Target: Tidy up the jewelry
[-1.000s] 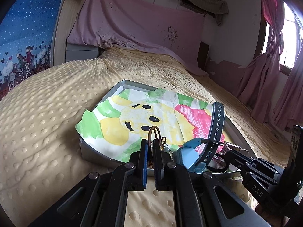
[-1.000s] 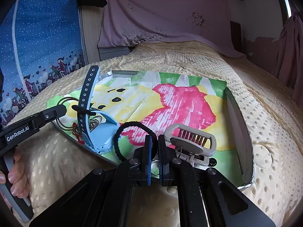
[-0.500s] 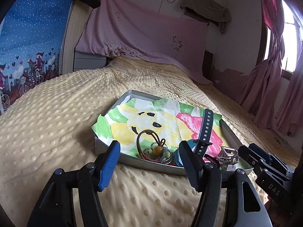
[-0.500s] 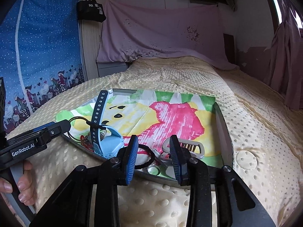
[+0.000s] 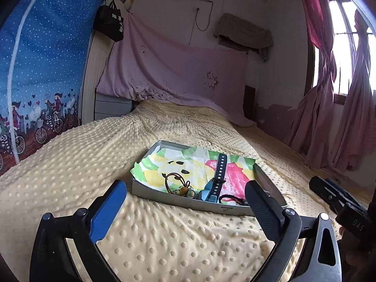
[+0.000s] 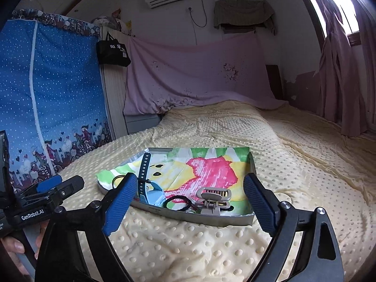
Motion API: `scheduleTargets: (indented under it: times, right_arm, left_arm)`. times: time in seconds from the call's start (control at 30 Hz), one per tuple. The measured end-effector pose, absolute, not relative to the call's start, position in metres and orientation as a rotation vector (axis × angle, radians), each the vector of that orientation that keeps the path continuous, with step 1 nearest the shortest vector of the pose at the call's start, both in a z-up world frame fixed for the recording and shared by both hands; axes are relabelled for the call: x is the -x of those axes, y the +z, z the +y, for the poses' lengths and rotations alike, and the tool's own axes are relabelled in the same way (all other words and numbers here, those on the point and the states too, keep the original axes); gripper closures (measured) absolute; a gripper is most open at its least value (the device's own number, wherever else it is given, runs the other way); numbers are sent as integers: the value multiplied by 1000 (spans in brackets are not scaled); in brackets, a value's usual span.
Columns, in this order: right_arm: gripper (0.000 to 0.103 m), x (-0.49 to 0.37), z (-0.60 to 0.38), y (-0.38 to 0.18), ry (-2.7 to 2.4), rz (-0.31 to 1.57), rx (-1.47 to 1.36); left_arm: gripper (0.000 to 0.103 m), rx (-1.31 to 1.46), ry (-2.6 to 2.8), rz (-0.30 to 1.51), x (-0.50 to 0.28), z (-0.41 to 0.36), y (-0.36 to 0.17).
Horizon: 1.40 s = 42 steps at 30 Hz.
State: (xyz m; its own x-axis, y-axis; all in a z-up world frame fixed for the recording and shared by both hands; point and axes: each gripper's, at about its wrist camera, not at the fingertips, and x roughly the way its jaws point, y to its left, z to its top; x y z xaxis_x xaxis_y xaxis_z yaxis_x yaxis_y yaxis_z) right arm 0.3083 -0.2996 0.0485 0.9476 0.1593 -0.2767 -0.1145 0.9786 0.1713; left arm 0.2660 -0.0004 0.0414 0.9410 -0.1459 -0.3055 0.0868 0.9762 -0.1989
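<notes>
A grey tray (image 5: 188, 203) lined with a bright drawing lies on the bed. At its near end are a brown cord bracelet (image 5: 178, 184), a blue watch with a dark strap (image 5: 217, 178) and a black hair tie (image 5: 231, 198). The right wrist view shows the same tray (image 6: 211, 221) with the watch (image 6: 145, 176), the hair tie (image 6: 177, 202) and a beige hair claw (image 6: 215, 198). My left gripper (image 5: 183, 187) hangs back from the tray's near edge, its jaws opening wide with nothing between them. My right gripper (image 6: 190, 179) does the same, empty.
The yellow dotted bedspread (image 5: 164, 246) stretches all around the tray. A blue fabric wardrobe (image 6: 58, 94) stands at the left, a pink sheet (image 5: 176, 77) covers the headboard, and pink curtains (image 5: 329, 117) hang at the right. A hand (image 6: 14, 244) grips the left tool.
Both grippers went from shut at the tray's near end to wide open, and both pulled back and up. The bracelet and the hair tie stayed in the tray.
</notes>
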Motion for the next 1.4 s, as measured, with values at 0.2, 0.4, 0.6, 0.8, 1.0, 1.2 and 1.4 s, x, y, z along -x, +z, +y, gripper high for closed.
scheduleTargets:
  times: [0.2, 0.4, 0.6, 0.8, 1.0, 1.2, 1.4]
  right_arm:
    - [5, -273, -306, 62, 147, 281, -168]
    - [1, -228, -307, 70, 161, 261, -160]
    - [1, -184, -311, 75, 157, 238, -157]
    - [1, -155, -317, 79, 149, 221, -177]
    - [1, -129, -317, 76, 150, 219, -171]
    - [1, -110, -315, 69, 157, 246, -143]
    - [1, -103, -309, 63, 156, 249, -110]
  left_arm:
    - [0, 191, -126, 282, -229, 1, 59]
    - [0, 182, -116, 260, -187, 7, 62]
    - [0, 180, -105, 264, -153, 13, 57]
    - [0, 179, -85, 268, -125, 17, 52]
    - [0, 123, -49, 262, -99, 14, 45]
    - [0, 115, -31, 281, -91, 20, 35]
    - [0, 95, -10, 299, -91, 23, 25]
